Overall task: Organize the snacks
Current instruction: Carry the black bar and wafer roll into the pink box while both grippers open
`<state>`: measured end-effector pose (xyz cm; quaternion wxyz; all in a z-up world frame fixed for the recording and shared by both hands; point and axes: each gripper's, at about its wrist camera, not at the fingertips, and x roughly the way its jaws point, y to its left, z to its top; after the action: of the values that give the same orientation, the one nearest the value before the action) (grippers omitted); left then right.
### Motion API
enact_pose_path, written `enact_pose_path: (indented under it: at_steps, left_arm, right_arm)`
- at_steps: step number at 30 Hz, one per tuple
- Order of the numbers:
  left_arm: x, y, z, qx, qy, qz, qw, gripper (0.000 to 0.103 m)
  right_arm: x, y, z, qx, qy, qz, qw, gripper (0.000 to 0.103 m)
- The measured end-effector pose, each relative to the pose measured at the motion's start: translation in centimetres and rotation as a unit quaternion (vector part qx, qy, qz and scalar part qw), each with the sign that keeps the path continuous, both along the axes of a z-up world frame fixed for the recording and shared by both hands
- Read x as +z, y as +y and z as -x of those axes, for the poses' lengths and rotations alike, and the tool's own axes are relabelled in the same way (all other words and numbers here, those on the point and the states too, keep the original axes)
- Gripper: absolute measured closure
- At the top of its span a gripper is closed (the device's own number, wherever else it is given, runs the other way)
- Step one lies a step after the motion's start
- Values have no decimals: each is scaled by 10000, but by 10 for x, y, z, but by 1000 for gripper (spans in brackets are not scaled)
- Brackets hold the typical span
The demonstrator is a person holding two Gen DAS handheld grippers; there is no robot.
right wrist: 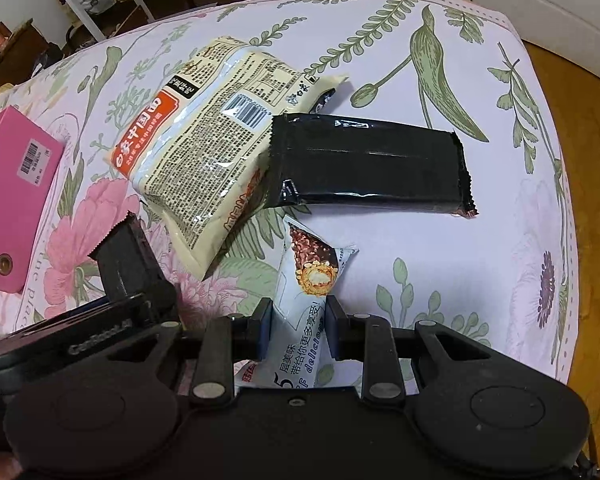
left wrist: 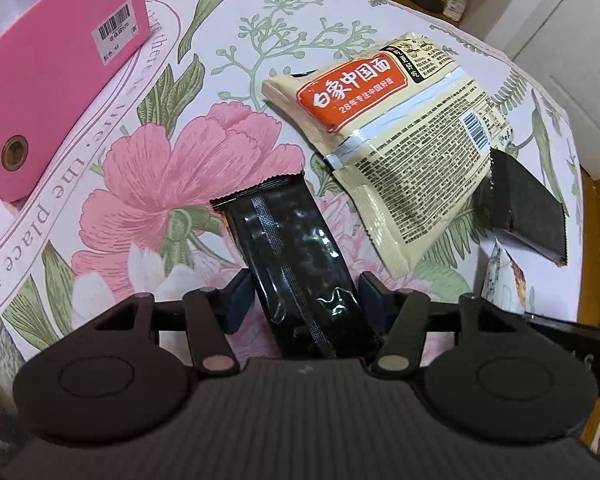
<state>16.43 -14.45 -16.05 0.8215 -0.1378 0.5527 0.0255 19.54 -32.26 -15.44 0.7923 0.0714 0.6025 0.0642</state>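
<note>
Left gripper (left wrist: 300, 300): angled down, jaws pinching a black snack bar (left wrist: 292, 248).
Right gripper (right wrist: 298, 328): angled down, clamped on a white wafer packet (right wrist: 304, 304).
Right view only: whole second black bar (right wrist: 370, 166) ahead of the claw.

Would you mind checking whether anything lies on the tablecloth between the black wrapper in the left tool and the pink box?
Nothing visible: only bare floral tablecloth separates the glossy black snack wrapper in the left tool from the open pink cardboard box.
</note>
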Motion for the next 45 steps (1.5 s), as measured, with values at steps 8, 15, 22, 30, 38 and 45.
enact_pose_path:
  at_steps: [8, 15, 22, 30, 38, 45]
  left_arm:
    - [9, 20, 9, -401, -86, 105, 9991, 47]
    - [33, 33, 25, -836, -400, 10, 9957, 47]
    - [50, 61, 40, -1142, -283, 145, 9929, 47]
    - [69, 103, 59, -1264, -259, 222, 9914, 47]
    - [105, 137, 72, -1417, -486, 247, 9884, 47]
    - [137, 183, 68, -1366, -717, 390, 9873, 47]
  right_arm:
    - [5, 14, 4, 158, 85, -342, 9993, 71]
    - [8, 33, 12, 430, 214, -544, 9974, 71]
    - [20, 57, 21, 843, 158, -515, 9950, 71]
    - [42, 94, 43, 1348, -57, -557, 9893, 71]
    - [70, 130, 69, 1779, -349, -619, 9815, 71]
    - [114, 171, 73, 1965, -718, -833, 9743, 71]
